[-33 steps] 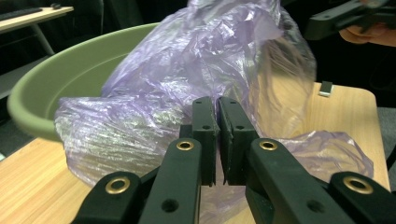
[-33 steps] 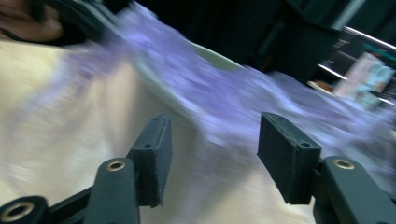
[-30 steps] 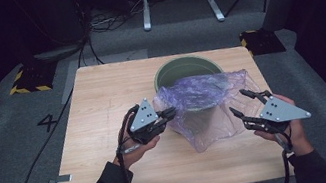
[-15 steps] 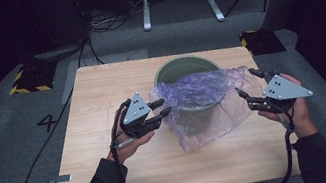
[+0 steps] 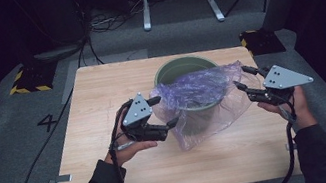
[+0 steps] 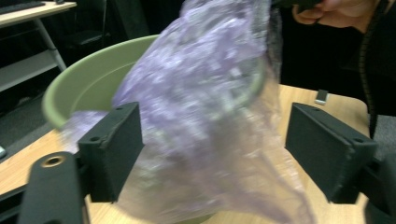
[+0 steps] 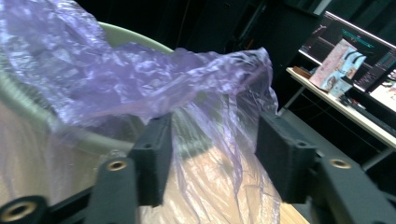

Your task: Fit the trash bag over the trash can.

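The thin purple plastic bag lies draped over the rim of the green bucket, partly sagging down its near side onto the tabletop. It sits between the two tongs, touching neither set of pads.

The left tongs stand wide open just beside the bag's left edge; their jaws have just been opening, and in the left gripper view the film hangs loose in the gap between the pads without being pinched. The right tongs are partly open at the bag's right corner; their jaws have just been closing, and in the right gripper view a fold of film dangles between them, not yet clamped.

The step in hand looks like lining the bucket. To do it well, each pair of tongs should catch a single layer at the bag's mouth, not a bunched wad, then pull apart evenly so the opening stretches past the rim. Pulling gently matters: the film is flimsy and could tear or slip, and a hard tug could tip the light bucket.
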